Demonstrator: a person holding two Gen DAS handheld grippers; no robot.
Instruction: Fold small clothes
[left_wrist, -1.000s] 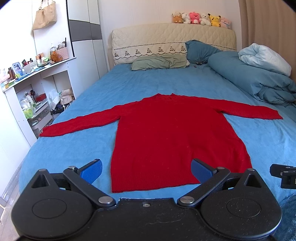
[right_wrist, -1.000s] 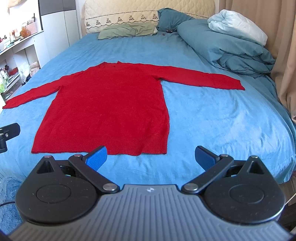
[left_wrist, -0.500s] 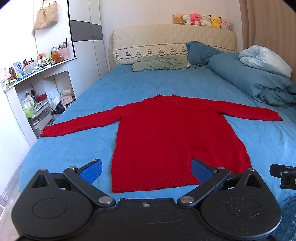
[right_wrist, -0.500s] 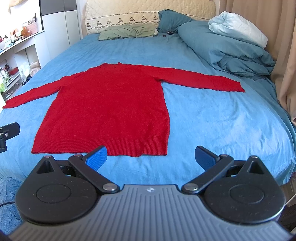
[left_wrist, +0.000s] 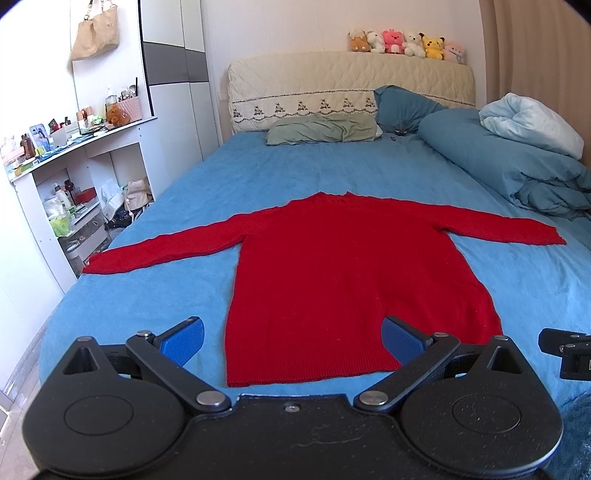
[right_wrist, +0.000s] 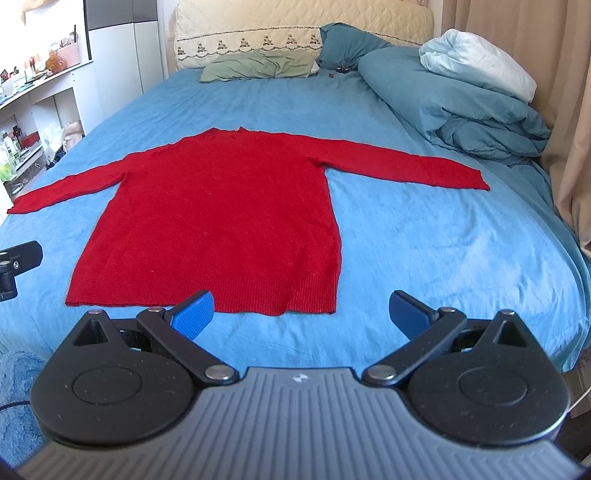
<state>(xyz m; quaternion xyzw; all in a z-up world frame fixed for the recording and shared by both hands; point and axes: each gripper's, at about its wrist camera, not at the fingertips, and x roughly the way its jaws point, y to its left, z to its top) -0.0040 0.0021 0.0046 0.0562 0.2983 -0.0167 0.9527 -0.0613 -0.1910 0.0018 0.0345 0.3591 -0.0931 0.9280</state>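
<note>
Left tongs (left_wrist: 291, 338), right tongs (right_wrist: 301, 314): both wide, empty. Red sweater (left_wrist: 343, 280) flat ahead, unfolded. Next, likely: grasp sleeves.

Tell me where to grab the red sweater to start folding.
Grip the sweater by its sleeve cuffs, coming in from the bed's sides: both sleeves lie flat and spread wide. Right gripper takes the right cuff; left gripper takes the left cuff.

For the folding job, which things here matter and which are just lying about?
Part of the job:
red sweater, spread flat
bed it lies on
left gripper, open
right gripper, open

Just lying about:
green pillow
bunched duvet
soft toys
handbag
cluttered shelves
</note>
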